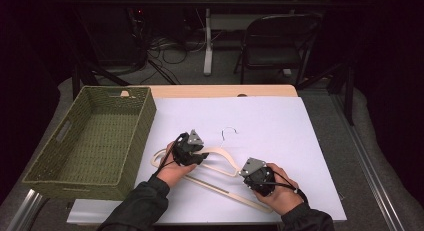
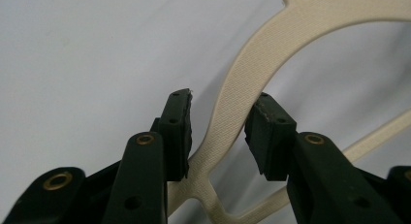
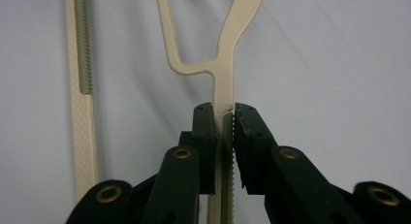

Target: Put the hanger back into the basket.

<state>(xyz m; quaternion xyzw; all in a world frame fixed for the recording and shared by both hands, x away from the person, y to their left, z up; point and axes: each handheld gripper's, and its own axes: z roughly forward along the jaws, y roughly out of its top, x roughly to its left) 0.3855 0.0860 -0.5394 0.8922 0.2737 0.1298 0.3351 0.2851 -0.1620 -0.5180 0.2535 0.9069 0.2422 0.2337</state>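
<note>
- A cream plastic hanger [image 1: 220, 163] lies flat on the white sheet [image 1: 270, 126] that covers the table, just to the right of the green woven basket [image 1: 95, 141] – its metal hook [image 1: 228, 132] points away from the person.
- The left gripper [image 1: 192, 150] sits over the hanger's left shoulder, the end nearer the basket, with the person's left hand [image 1: 172, 172] behind it.
- In the left gripper view the left gripper [image 2: 218, 129] has its jaws partly apart and astride the curved shoulder bar of the hanger [image 2: 242, 83]. The left pad looks to be against the bar, though I cannot tell for sure; the right pad stands clear of it with a gap showing, so the bar is not clamped.
- The right gripper [image 1: 257, 175] is at the hanger's right arm, the end farther from the basket, held by the right hand [image 1: 280, 193].
- In the right gripper view the right gripper [image 3: 224, 118] has its jaws drawn in tight on the hanger [image 3: 223, 64] – both pads press the thin arm from either side, just below where the arm forks.
- The ridged lower bar [image 3: 83, 64] of the hanger runs alongside, left of that grip in the same view.
</note>
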